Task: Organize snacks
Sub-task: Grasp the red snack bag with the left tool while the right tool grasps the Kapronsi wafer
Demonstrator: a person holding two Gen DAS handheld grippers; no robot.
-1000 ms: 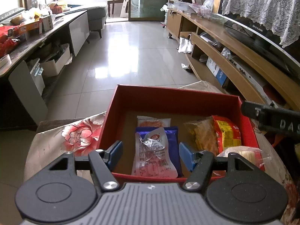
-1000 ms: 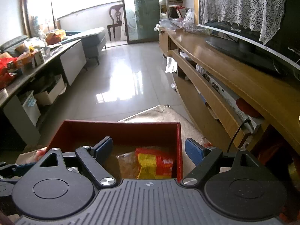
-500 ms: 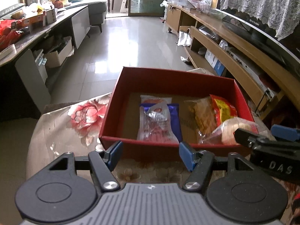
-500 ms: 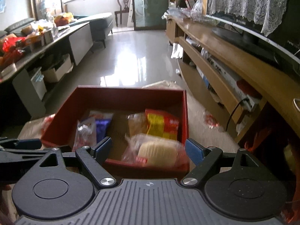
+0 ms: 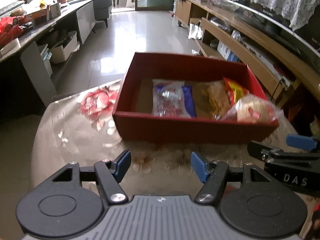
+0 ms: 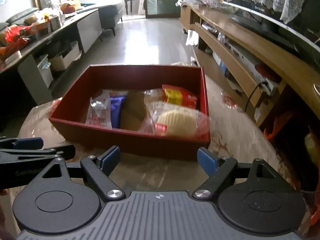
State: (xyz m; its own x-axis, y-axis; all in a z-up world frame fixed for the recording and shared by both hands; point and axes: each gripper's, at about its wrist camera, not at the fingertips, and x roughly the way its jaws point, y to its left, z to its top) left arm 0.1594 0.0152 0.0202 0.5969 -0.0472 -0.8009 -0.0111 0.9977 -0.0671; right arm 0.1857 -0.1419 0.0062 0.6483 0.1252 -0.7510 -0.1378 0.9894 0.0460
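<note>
A red box [image 5: 192, 127] [image 6: 128, 139] stands on a round table with a flowered cloth [image 5: 80, 132]. Inside lie a clear packet with red print [image 5: 169, 100] [image 6: 99, 111] on a blue packet [image 5: 188, 98] [image 6: 116, 108], a red-and-yellow snack bag [image 5: 233, 89] [image 6: 179, 96], and a wrapped pale bun [image 5: 253, 110] [image 6: 177, 123] at the near right corner. My left gripper [image 5: 161, 166] is open and empty, in front of the box. My right gripper [image 6: 159, 159] is open and empty, beside the left one.
A long wooden TV cabinet [image 5: 260, 40] runs along the right, with a television under a lace cover [image 6: 266, 4]. A dark cluttered counter [image 5: 40, 24] stands on the left. Shiny tiled floor [image 5: 144, 28] lies beyond the table's far edge.
Both grippers have pulled back from over the box to in front of it. The wrapped bun now lies in the box's near right corner.
</note>
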